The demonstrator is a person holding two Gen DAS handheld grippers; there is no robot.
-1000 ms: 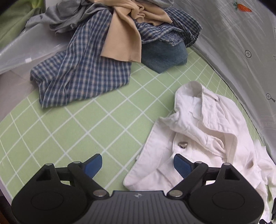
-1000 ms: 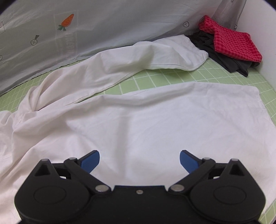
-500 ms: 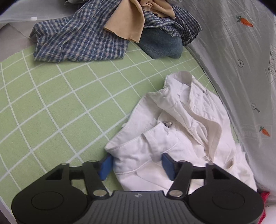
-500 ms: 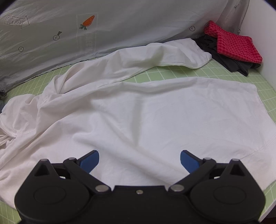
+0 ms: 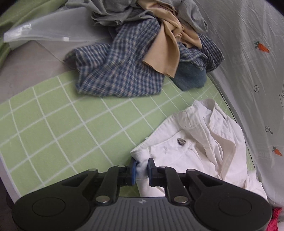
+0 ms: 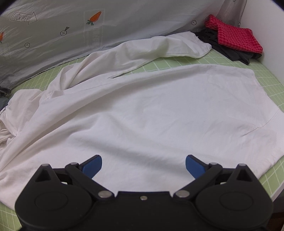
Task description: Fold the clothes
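White trousers lie on the green gridded mat, and we grip a corner of their waistband with our left gripper: the two blue pads are pressed together on a bunched fold of the white cloth. A metal button shows on the waistband just past the pinched corner, and the open fly lies toward the grey curtain printed with small carrots. Farther along the mat we see a heap of clothes: a blue checked shirt, a tan garment draped over it, a grey garment on top, and a folded piece of blue denim touching the shirt's edge. A clear plastic bag rests beside the heap.

Our right gripper hovers over the trouser legs with its blue fingers spread wide apart, holding nothing. One leg is spread broad and fairly flat across the mat; the other stretches along the foot of the curtain. Beyond that leg's cuff, in the corner by the white wall, we see a folded red checked cloth lying on a dark garment.
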